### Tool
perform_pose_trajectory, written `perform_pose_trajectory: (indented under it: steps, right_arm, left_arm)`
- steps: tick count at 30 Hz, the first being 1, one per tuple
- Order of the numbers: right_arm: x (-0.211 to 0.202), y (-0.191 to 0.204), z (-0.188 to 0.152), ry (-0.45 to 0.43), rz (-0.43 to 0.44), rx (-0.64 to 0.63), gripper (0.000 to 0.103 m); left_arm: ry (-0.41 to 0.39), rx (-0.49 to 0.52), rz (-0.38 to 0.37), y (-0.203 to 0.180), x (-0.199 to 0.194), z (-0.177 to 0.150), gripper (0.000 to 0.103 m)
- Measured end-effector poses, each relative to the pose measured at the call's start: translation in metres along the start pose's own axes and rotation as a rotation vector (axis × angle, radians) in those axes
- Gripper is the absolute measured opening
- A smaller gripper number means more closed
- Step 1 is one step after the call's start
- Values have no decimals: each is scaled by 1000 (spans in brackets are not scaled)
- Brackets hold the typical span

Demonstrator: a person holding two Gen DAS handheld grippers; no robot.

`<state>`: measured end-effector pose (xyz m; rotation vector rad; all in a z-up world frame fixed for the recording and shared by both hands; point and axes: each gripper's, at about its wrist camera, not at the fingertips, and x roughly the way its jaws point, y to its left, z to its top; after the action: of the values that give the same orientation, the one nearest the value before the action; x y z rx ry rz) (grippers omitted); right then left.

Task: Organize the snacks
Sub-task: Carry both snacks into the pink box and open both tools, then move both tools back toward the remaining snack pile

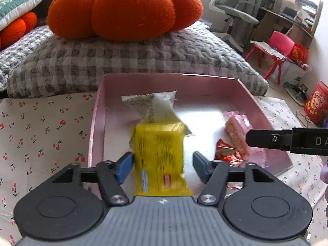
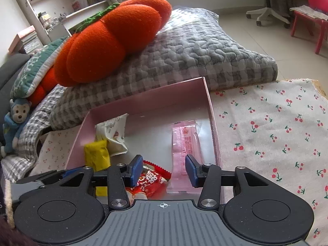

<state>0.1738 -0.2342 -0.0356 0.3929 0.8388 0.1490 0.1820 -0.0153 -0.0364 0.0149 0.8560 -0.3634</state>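
A pink box (image 1: 98, 110) stands open on a cherry-print cloth (image 1: 41, 123). My left gripper (image 1: 162, 166) is over its near edge with the jaws open. A blurred yellow packet (image 1: 160, 149) is between them, and a gap shows at the right pad. Behind it lies a white packet (image 1: 151, 104). A pink bar (image 1: 237, 139) and a red packet (image 1: 225, 153) lie at the right. My right gripper (image 2: 164, 172) hangs open over the red packet (image 2: 151, 180) and the pink bar (image 2: 184, 141), holding nothing. The yellow packet (image 2: 97, 153) shows at the left of the box (image 2: 207, 94).
A grey checked quilt (image 1: 143, 57) rises right behind the box with an orange pumpkin cushion (image 1: 123, 8) on top. A monkey toy (image 2: 16, 119) sits far left. An office chair (image 1: 231, 10) and a red chair (image 1: 276, 45) stand on the floor beyond.
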Motion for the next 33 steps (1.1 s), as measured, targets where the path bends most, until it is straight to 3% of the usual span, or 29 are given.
perform_pose_trajectory:
  steps: [5,14,20,33]
  right_arm:
    - [-15,5,1,-23,-11,-32,72]
    - [-49,10,-2,-44,-71,-35,88]
    - [-79,18,-6,-52,-89,-47,93]
    - [-115,21,-35,-11,-92,-58,94]
  left_arm:
    - [-11,44,6,-11,-13,2,81]
    - [-5,46,37,-18,-45,1,98]
    - [2,32,46,-23,-70,-3,102]
    - [49,-11,63,-27,-107,-33,102]
